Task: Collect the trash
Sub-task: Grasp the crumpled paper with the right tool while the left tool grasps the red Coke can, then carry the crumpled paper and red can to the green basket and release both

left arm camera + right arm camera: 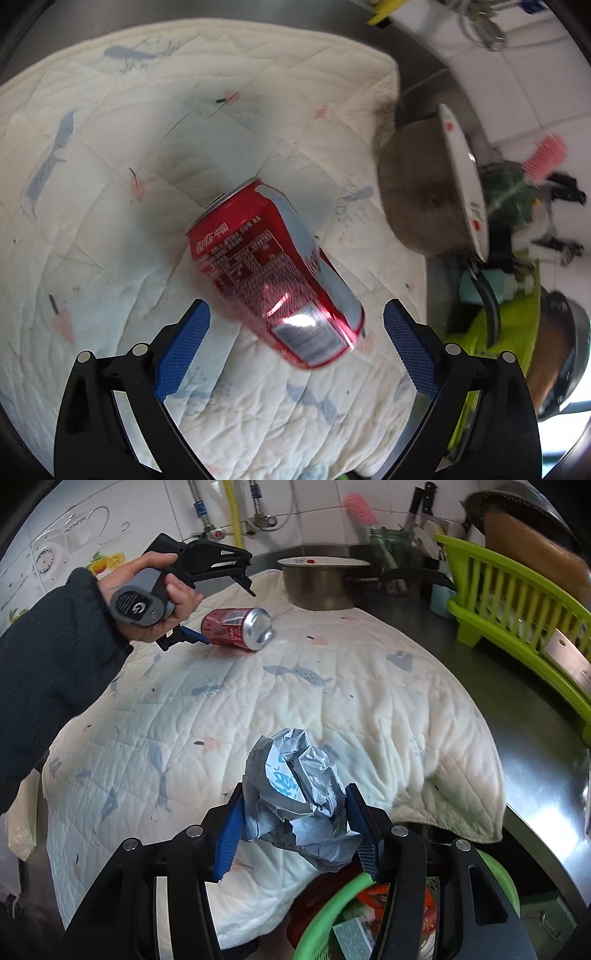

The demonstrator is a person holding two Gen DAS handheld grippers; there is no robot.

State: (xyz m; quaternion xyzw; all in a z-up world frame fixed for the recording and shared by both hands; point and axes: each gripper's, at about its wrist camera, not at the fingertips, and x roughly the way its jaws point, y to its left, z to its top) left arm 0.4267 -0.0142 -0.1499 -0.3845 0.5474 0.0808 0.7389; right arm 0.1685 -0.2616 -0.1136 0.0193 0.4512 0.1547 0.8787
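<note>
Looking down from the left wrist, the left gripper has its jaws spread wide, straddling the near end of a red cola can that lies on its side on a quilted white cloth; neither blue pad touches the can, whose top points toward 11 o'clock. At 2 o'clock a steel pot with a white lid stands at the cloth's edge, with a lime-green dish rack at 4 o'clock. From the right wrist, the right gripper has its jaws clamped on a crumpled grey-blue paper wad, held above the cloth and just above the rim of a green basket at 5 o'clock. At 10 o'clock a dark-sleeved hand carries the left gripper just beside the can; the steel surface runs along 3 o'clock.
</note>
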